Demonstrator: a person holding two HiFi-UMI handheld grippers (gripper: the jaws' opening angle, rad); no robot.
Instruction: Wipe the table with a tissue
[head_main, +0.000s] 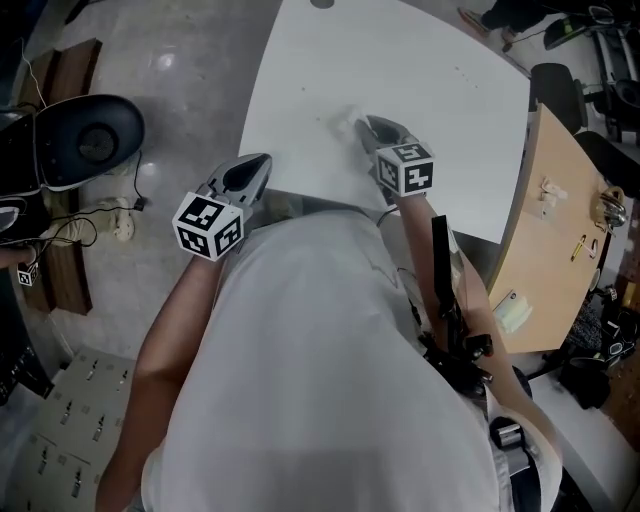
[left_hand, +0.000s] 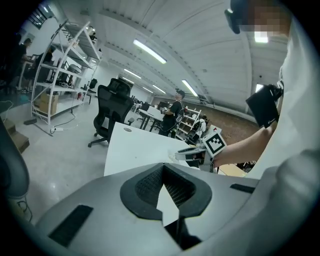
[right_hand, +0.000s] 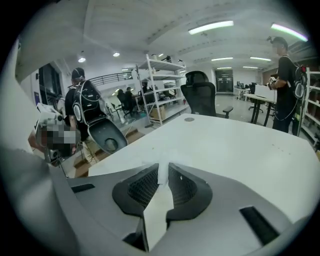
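- Right claw (head_main: 368, 125) is clamped on the tissue (right_hand: 163, 172). In the right gripper view a white strip of it stands pinched between the 2 pads, with a little more bunched just past the tips.
- Left claw (head_main: 262, 162) has its jaws together on nothing. It hangs over the near left edge of the bench (head_main: 430, 80), apart from the tissue, and seems to take no part in the wiping.
- In the head view the tissue sits low over the near middle of the bench top, just ahead of the person's body. Whether it presses on the surface or skims just above it cannot be told.
- Done, as I judge it: the tissue is in the grip and brought to the surface, so the wiping step is in hand.
- No smear, spill or wet track shows anywhere on the white top, so the parts already covered cannot be read off.
- Left, as I judge it: the far half and the right side of the bench are well apart from the tissue and would need passes. A few small specks (head_main: 460, 70) lie there. The near left corner by the left claw likely needs 1 as well.
- With 1 small tissue against a broad top, I would put the task at early to middle, not near its end.
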